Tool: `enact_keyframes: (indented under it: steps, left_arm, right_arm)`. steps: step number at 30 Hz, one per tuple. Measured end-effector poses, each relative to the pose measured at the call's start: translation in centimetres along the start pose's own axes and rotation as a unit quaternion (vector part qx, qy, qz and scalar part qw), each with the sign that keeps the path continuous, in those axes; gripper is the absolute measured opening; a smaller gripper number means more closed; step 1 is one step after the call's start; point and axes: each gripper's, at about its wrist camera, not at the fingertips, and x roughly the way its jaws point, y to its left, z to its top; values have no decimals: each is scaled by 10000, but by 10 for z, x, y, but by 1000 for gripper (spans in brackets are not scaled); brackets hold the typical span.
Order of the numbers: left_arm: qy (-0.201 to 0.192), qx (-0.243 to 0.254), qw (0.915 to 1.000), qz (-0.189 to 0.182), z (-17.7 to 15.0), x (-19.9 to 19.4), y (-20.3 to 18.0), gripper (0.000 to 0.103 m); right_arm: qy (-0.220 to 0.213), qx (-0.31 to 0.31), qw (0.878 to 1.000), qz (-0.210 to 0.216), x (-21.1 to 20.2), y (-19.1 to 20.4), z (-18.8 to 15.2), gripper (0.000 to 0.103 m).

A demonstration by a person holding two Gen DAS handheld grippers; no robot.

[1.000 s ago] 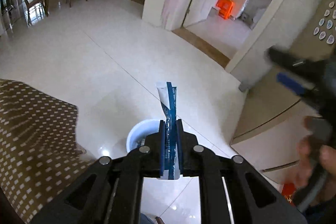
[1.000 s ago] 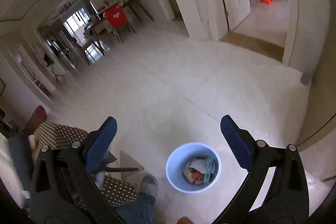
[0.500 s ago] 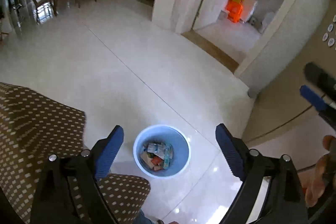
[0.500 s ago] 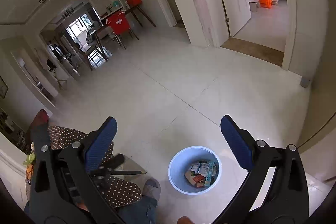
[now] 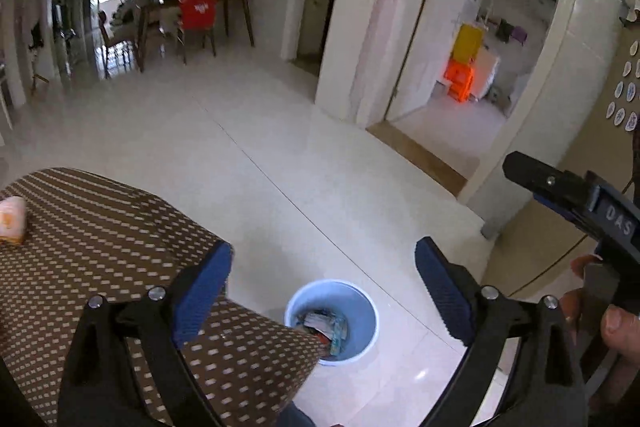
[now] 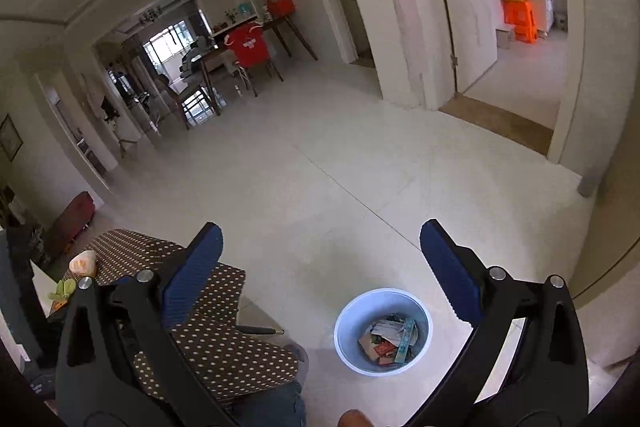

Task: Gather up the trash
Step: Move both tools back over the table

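Below, both hand-held grippers [image 5: 322, 271] [image 6: 320, 259] released and empty, bin [image 5: 366, 311] partly hidden by dotted cloth [image 5: 100, 227]

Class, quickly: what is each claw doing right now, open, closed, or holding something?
Left claw: jaws opening, wide apart, nothing between them.
Right claw: open, holding nothing.

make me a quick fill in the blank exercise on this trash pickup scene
1. The bin on the floor is light ____ in colour.
2. The wrappers lie ____ the bin.
3. Nothing sits between the pads of the left claw, whose jaws are ____.
4. The cloth beside the bin is brown with white ____.

Missing words: blue; inside; opening; dots
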Motion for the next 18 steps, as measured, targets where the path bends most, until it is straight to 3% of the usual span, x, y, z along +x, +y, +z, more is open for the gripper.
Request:
enact_keyframes:
  steps: [7, 18]
  left_arm:
    - [-427, -136, 9982, 389, -5, -54, 30, 91]
    - [-978, -492, 9860, 1258, -27, -139, 102, 94]
  right_arm:
    - [-10, -364, 9988, 325, -4, 53, 0, 97]
    - [239, -1060, 9889, 1015, 6, 162, -23, 97]
